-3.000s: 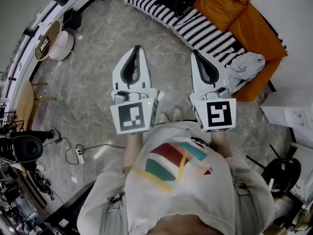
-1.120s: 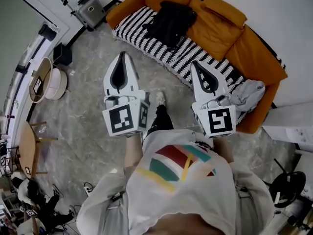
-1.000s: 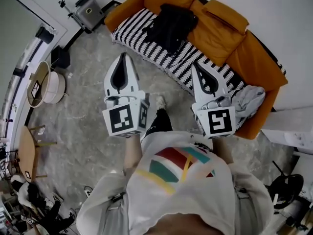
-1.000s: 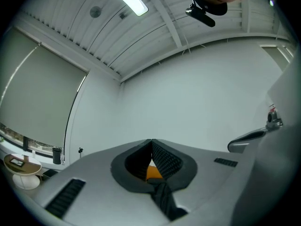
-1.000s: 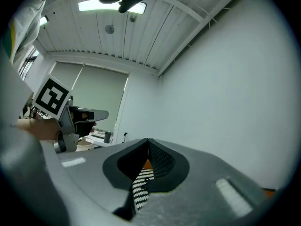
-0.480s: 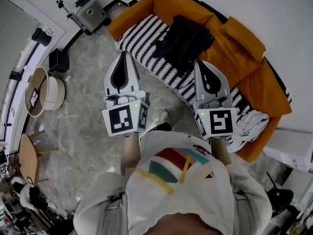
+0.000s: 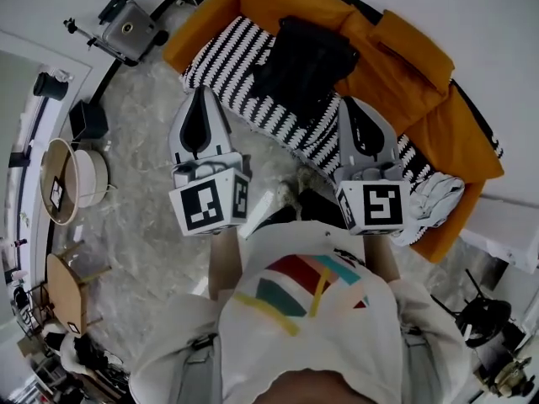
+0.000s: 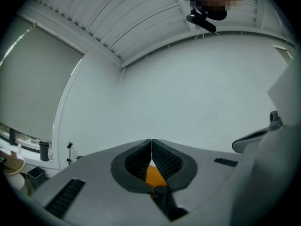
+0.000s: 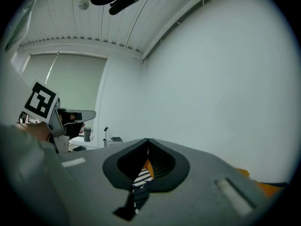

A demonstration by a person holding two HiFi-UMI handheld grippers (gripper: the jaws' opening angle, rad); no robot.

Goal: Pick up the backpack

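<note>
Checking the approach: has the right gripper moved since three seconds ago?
Yes. The right gripper has come forward: its tip, earlier at the near edge of the striped blanket, now lies over it, beside the black backpack on the orange sofa.

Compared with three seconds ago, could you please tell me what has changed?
The person has walked up to the sofa; the backpack, earlier at the picture's top edge, now lies just ahead of the left gripper and right gripper. Nothing was taken hold of; both stayed shut, empty, side by side.

Orange sofa (image 7: 396,66), striped throw (image 7: 227,53) on its seat, pale cloth (image 7: 438,196) at one end, marble floor (image 7: 143,183)
</note>
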